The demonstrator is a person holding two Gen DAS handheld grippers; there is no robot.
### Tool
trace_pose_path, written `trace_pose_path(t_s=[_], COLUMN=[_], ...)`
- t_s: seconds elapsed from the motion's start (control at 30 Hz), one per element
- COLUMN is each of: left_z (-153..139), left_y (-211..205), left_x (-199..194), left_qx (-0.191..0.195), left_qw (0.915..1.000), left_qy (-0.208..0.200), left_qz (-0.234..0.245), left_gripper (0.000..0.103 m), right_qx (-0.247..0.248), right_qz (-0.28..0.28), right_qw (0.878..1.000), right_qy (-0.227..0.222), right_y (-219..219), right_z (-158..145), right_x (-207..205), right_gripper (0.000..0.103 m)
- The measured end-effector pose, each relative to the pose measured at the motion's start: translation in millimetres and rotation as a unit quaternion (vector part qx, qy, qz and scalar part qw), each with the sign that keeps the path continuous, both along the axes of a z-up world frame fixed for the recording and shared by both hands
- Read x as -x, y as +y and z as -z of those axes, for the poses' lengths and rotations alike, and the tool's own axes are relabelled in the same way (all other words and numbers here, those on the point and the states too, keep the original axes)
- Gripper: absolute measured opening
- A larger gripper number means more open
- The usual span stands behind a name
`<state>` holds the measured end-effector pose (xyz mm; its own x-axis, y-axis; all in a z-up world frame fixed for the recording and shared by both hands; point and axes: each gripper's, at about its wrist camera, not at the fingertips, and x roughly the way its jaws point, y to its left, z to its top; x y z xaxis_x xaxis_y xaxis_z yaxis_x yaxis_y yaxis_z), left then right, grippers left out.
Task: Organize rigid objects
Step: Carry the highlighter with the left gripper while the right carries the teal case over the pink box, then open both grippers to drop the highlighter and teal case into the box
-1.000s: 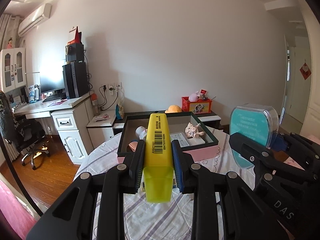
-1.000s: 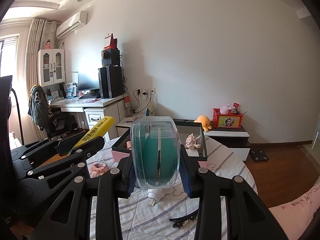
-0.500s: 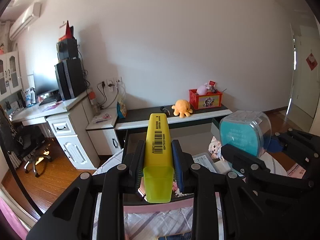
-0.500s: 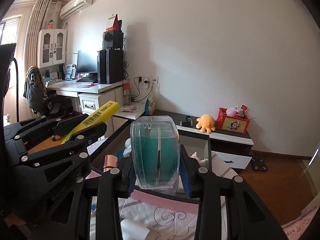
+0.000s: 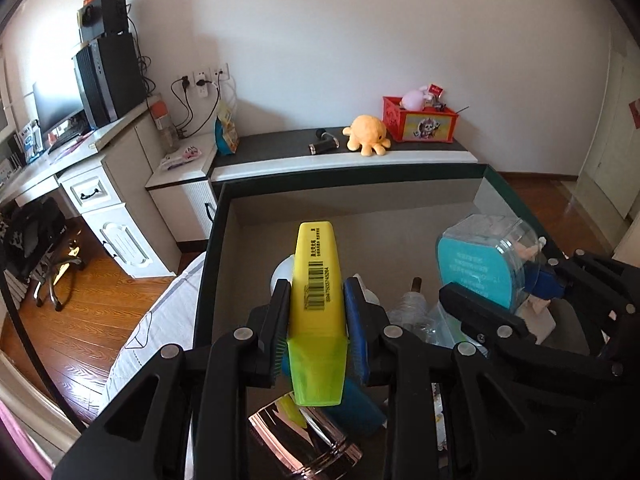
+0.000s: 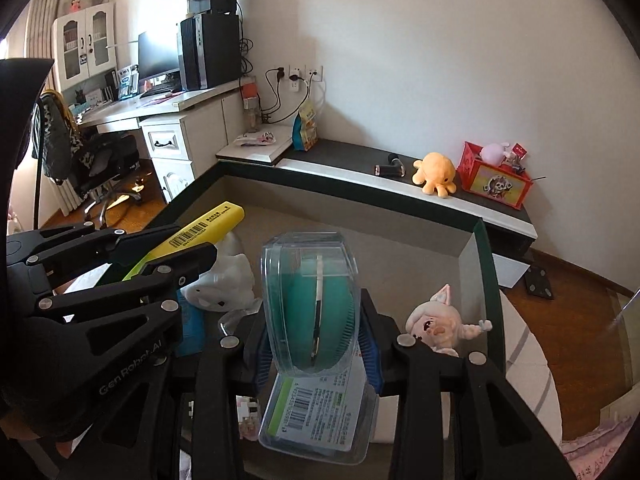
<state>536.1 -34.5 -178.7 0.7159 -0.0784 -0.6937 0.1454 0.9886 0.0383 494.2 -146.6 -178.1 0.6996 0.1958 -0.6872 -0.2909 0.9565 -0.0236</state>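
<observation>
Claws grip rigid plastics: left claw [image 5: 316,320], opening, holds wedge-shaped yellow highlighter [image 5: 317,300]; right claw [image 6: 314,338] clamps rounded clear case [image 6: 310,304].

Right tongs [image 6: 316,340]: blue pads pressed on both sides of a clear plastic case [image 6: 310,304] with a teal insert, held upright over the box.
Left tongs [image 6: 192,252]: at left, gripping a yellow highlighter [image 6: 200,234] with a barcode label; its jaws are opening.
Box [image 6: 486,264]: dark-rimmed, grey inside.
Inside the box: white plush toy [image 6: 222,286], pink-eared doll [image 6: 438,326], flat clear package [image 6: 316,412] with barcode.
Background shelf: orange octopus plush [image 6: 436,172], red bin [image 6: 494,180].
</observation>
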Motion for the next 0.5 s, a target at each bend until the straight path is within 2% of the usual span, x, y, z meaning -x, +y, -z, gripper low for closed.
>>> trace_pose_path(t_s=[0.03,0.2,0.23,0.33,0.4,0.47,0.5], left_z=[0,0,-3,-17,-29,-43,-49], left_y=[0,3,6,14,19,23,25], left_x=[0,7,11,30,48,73,87], left_qx=[-0.004,-0.013,-0.009,0.003,0.006,0.009,0.008], left_qw=[1.0,0.9997,0.9996,0.9989,0.9977,0.9956,0.9944], left_qy=[-0.002,-0.01,-0.014,-0.035,-0.055,-0.082,-0.094], left_qz=[-0.004,-0.018,-0.021,-0.031,-0.04,-0.045,-0.046], left_gripper=[0.029,0.058,0.06,0.072,0.084,0.087,0.09], right_qx=[-0.001,-0.015,-0.02,-0.029,-0.037,-0.051,-0.054], right_qz=[0.0,0.01,0.011,0.016,0.017,0.017,0.018], right_qw=[1.0,1.0,1.0,0.999,0.999,0.998,0.997], right_qy=[0.005,0.008,0.004,-0.012,-0.023,-0.034,-0.043], right_y=[0,-5,-5,-9,-12,-15,-15], right_z=[2,6,2,-10,-21,-33,-40], right_x=[-4,-8,-5,6,19,35,47], right_gripper=[0.038,0.04,0.04,0.049,0.054,0.059,0.065])
